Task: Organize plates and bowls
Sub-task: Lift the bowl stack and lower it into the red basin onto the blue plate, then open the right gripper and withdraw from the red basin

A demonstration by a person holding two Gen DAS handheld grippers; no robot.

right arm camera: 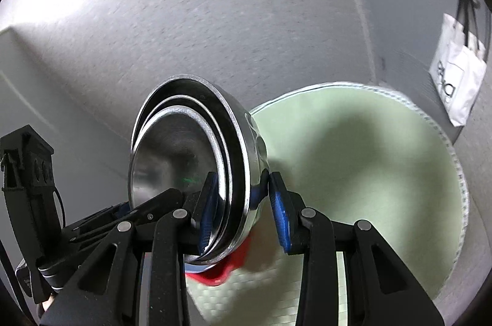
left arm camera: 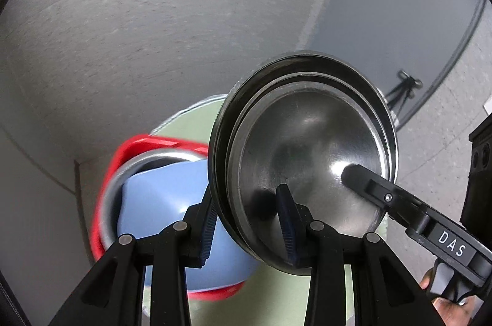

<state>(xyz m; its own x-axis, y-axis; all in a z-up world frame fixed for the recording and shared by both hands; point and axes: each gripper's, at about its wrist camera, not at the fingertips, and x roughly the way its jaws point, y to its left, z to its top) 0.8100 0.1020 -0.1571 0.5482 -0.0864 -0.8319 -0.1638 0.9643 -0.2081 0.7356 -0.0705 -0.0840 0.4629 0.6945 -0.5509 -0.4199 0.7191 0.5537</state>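
A nest of steel bowls (left arm camera: 307, 160) is held tilted on edge above a round pale green table (left arm camera: 196, 123). My left gripper (left arm camera: 247, 218) is shut on its near rim, one finger outside, one inside. My right gripper (right arm camera: 243, 203) is shut on the rim of the same steel bowls (right arm camera: 190, 153) from the other side; it shows in the left wrist view (left arm camera: 363, 175) reaching into the innermost bowl. A blue bowl (left arm camera: 166, 203) lies tilted inside a grey bowl (left arm camera: 113, 190) in a red tray (left arm camera: 135, 144) under the left gripper.
The green table (right arm camera: 369, 172) has a pale rim, with grey floor around it. A white tote bag (right arm camera: 458, 70) hangs at the right. A black tripod (left arm camera: 402, 89) stands on the floor behind. A black device (right arm camera: 27, 172) is at the left edge.
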